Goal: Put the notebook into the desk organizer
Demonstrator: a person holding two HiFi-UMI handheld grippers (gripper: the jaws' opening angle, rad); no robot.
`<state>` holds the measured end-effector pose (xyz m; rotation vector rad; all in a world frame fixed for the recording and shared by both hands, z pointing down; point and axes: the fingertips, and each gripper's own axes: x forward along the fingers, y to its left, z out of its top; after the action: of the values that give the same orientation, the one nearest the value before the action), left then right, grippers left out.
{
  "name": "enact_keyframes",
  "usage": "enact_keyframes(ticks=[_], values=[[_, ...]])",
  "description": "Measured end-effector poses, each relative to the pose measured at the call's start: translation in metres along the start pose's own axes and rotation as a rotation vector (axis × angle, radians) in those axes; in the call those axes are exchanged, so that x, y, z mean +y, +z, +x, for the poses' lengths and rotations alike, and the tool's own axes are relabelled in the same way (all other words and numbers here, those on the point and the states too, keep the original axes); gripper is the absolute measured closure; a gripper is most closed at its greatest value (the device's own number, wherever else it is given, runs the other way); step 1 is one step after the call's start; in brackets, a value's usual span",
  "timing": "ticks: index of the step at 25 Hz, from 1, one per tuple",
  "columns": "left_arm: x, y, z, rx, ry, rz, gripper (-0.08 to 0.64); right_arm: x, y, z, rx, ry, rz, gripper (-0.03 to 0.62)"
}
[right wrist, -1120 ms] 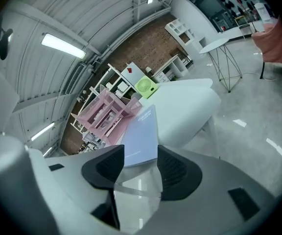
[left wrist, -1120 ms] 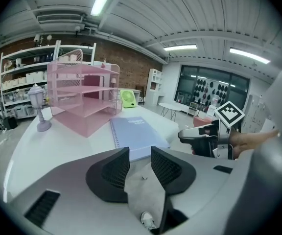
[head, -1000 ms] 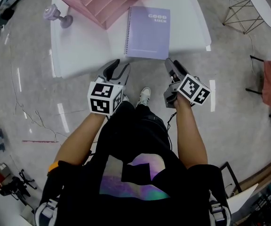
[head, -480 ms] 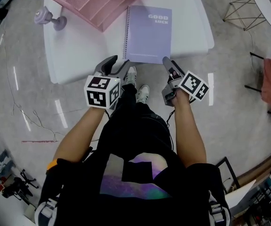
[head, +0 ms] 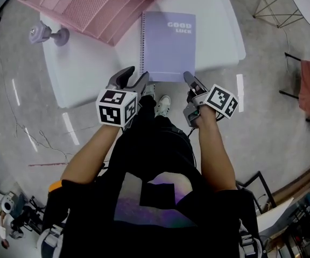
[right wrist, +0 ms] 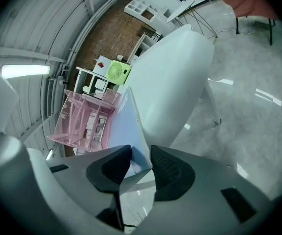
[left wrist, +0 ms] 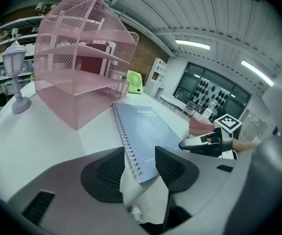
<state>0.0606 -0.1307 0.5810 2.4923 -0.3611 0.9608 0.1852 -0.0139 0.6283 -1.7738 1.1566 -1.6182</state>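
Observation:
A lavender spiral notebook (head: 168, 44) lies flat on the white table (head: 90, 69), just right of the pink mesh desk organizer (head: 98, 4). My left gripper (head: 131, 79) is open at the notebook's near left corner. In the left gripper view the spiral corner of the notebook (left wrist: 148, 131) shows between the pads of that gripper (left wrist: 140, 165), untouched. My right gripper (head: 190, 79) is at the near right corner, and its jaws are closing. In the right gripper view the notebook's (right wrist: 126, 126) corner sits between that gripper's (right wrist: 138, 165) pads, with a gap still showing.
A small lavender lamp figure (head: 42, 35) stands at the table's left end, beside the organizer (left wrist: 80, 77). The table's near edge is right in front of both grippers. A green fan (right wrist: 117, 72) and shelves stand in the background, and a wire stool (head: 276, 7) is on the floor to the right.
Both grippers have moved forward from below the table edge up to the notebook's near corners. The right gripper's jaws have narrowed around the corner.

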Motion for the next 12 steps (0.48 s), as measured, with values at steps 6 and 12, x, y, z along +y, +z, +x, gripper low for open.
enact_keyframes(ticks=[6, 12], values=[[0.003, 0.001, 0.006, 0.025, -0.031, -0.009, 0.372, 0.022, 0.004, -0.007, 0.046, 0.050, 0.052, 0.532], [0.001, -0.004, -0.002, 0.045, -0.076, -0.106, 0.372, 0.037, 0.011, -0.017, 0.049, 0.184, 0.232, 0.545]])
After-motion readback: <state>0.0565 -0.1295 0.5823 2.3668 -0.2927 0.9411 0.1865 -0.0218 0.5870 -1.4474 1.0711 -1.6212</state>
